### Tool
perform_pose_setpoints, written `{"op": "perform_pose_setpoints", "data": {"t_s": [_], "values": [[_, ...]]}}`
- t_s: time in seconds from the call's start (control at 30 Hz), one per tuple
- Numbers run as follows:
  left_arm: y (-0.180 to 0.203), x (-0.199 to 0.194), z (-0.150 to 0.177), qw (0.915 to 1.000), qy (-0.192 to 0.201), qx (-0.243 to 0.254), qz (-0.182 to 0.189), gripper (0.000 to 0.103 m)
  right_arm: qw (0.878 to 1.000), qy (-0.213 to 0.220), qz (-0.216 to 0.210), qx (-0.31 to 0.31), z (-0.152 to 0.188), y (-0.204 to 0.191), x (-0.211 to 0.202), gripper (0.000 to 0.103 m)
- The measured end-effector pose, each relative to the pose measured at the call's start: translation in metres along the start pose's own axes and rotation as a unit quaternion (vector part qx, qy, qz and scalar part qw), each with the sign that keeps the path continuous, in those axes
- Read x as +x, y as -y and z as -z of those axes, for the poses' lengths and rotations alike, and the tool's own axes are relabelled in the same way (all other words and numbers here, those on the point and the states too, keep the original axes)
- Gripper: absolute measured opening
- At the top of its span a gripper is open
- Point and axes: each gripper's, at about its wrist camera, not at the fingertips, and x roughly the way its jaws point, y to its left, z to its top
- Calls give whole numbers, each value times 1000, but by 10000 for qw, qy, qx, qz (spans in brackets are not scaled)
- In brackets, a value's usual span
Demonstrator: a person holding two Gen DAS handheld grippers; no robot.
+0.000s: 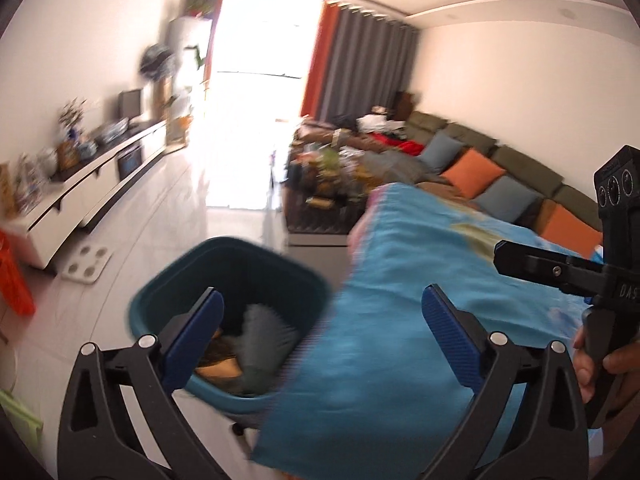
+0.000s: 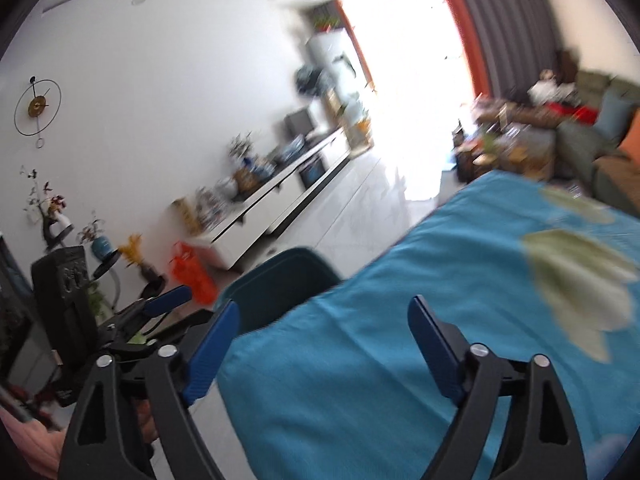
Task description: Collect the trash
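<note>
Nearest the lens, the left gripper (image 1: 322, 320) has its jaws spread wide and empty over the teal waste bin (image 1: 224, 258) at lower centre of the left wrist view, likely lined up for dropping. The right gripper (image 2: 324, 340), also wide and holding nothing, hangs above the blue-clothed worktop (image 2: 420, 280), whose edge hides most of the bin. Inside the bin, trash (image 1: 260, 330) shows as grey and tan shapes too blurred to name; beyond, the cluttered coffee table (image 1: 332, 184) and sofa (image 1: 500, 168) are smeared.

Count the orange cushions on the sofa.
2. One orange cushion sits mid-sofa between two blue-grey ones; another lies nearer, beside the blue cloth. More may be hidden behind it.
</note>
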Motion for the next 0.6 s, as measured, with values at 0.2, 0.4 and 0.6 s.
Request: {"op": "perform_pose_setpoints", "data": {"t_s": [0.2,0.4,0.6], "values": [[77,3,8,9977,116,480,460,97,9940,549,950,35,26,21,-57,96],[129,7,10,9955,298,576,688,97,9761,1066,1874,266,50,52,-112,96],[169,14,9,9946,494,650,635,97,9531,1465,2613,437,67,76,-149,96]]}}
